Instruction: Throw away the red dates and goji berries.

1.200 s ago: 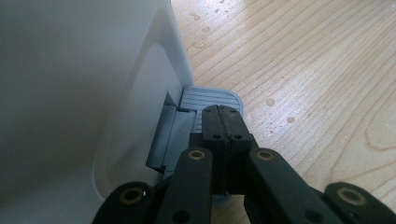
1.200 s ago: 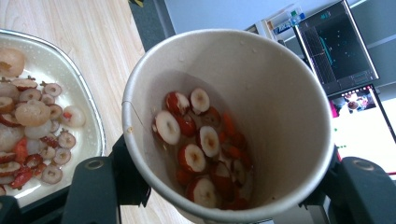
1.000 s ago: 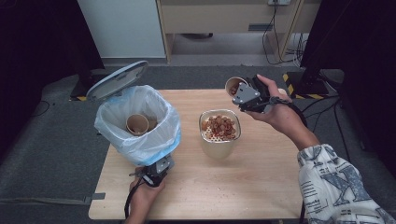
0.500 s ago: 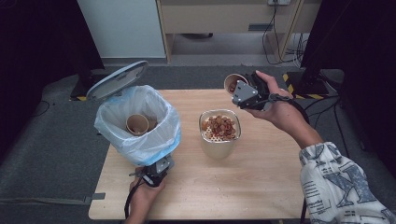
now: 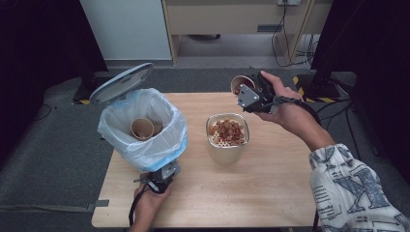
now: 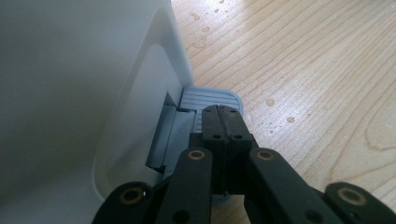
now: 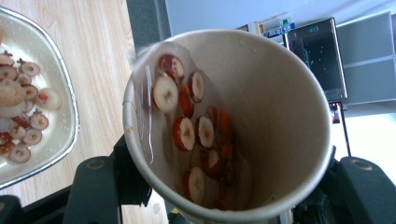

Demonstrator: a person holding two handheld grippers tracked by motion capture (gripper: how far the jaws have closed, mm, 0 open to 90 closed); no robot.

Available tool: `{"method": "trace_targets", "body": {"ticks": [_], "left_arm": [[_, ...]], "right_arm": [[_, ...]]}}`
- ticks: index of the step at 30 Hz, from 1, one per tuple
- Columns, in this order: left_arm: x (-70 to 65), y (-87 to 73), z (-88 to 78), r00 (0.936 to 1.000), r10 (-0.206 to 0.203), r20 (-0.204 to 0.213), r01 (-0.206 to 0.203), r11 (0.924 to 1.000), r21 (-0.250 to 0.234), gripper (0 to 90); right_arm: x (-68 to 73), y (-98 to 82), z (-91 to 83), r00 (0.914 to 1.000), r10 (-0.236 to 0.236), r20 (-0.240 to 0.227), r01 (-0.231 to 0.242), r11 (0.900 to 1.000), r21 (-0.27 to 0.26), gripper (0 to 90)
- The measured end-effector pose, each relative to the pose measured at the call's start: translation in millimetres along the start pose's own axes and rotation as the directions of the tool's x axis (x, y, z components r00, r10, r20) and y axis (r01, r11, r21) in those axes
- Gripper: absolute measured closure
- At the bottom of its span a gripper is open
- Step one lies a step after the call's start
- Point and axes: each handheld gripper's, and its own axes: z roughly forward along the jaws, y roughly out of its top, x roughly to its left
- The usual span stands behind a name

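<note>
My right gripper (image 5: 250,95) is shut on a paper cup (image 5: 241,83), held tilted in the air over the table's far edge, just beyond a clear strainer tub (image 5: 210,134) heaped with red date slices. In the right gripper view the cup (image 7: 280,107) has wet date slices (image 7: 184,133) stuck to its inner wall, and a black finger (image 7: 93,186) shows on each side. My left gripper (image 5: 162,176) is shut, with its tips (image 6: 223,112) resting on the grey foot pedal (image 6: 205,96) of a white bin (image 5: 145,147).
The bin's lid (image 5: 121,83) stands open. It is lined with a plastic bag, and a used paper cup (image 5: 142,128) lies inside. Water drops (image 6: 280,116) dot the wooden table (image 5: 270,193). Dark floor and cables surround the table.
The right gripper with the cup has shifted slightly left and away from the person. The left gripper has stayed on the pedal.
</note>
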Motion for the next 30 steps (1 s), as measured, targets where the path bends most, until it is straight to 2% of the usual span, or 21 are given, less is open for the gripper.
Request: {"method": "trace_targets", "body": {"ticks": [23,30], "left_arm": [[-0.9,0.1,0.0,1.0000,0.000,-0.004,0.000,1.0000,0.002,88.8],[-0.8,0.1,0.0,1.0000,-0.001,-0.004,0.001,1.0000,0.003,88.8]], "right_arm": [[1.5,1.6,-1.0,0.9998,-0.021,-0.002,0.021,1.000,0.004,36.5],[0.1,3.9,-3.0,0.9975,-0.069,0.012,0.069,0.997,0.024,36.6]]}}
